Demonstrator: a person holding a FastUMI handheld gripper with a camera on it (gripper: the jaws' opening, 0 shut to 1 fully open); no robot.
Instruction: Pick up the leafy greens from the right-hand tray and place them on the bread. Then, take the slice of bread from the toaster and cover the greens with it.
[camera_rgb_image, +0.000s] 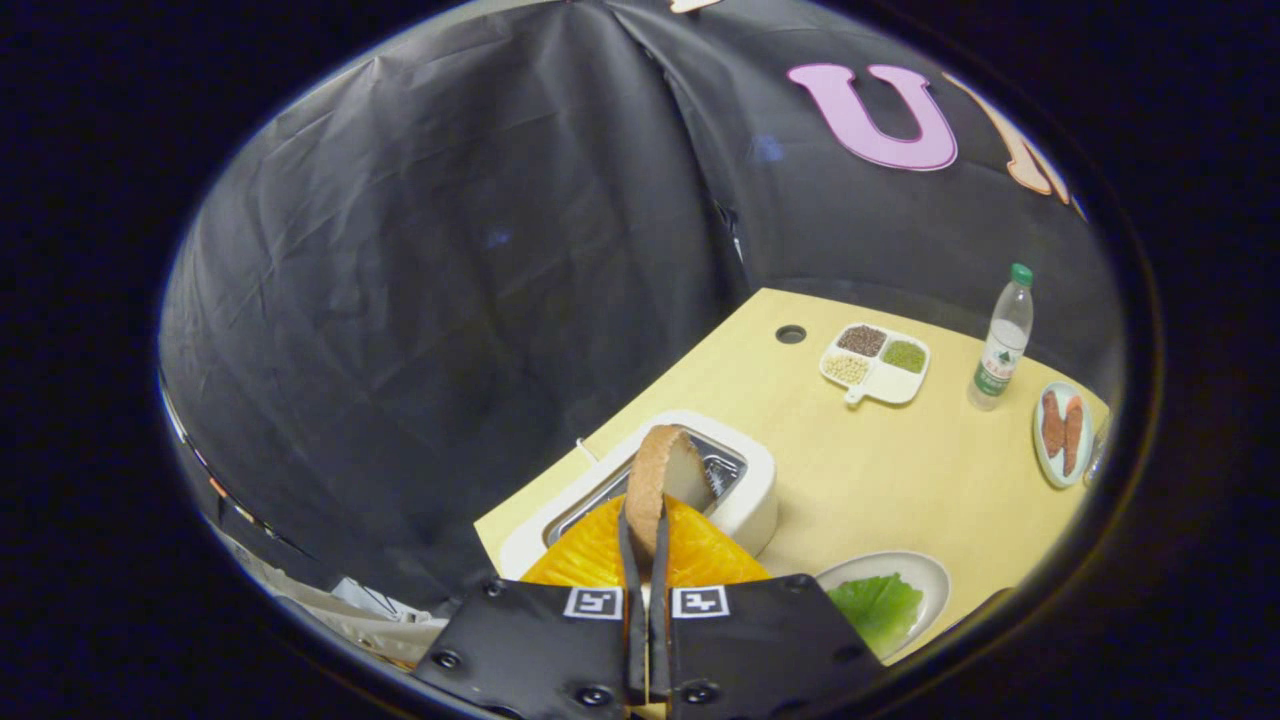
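Observation:
My gripper (645, 520) is shut on a slice of bread (662, 478), held edge-on between the fingers and lifted above the white toaster (745, 505). The toaster's metal slot lies just beyond the slice. To the right of the fingers, a pale plate (925, 572) carries leafy greens (878, 608); whether bread lies under the greens is hidden.
On the yellow table (890, 470) beyond the toaster stand a white divided dish of grains (875, 362), a clear bottle with a green cap (1002, 340) and a plate with reddish strips (1062, 432). A round hole (790, 334) marks the far tabletop.

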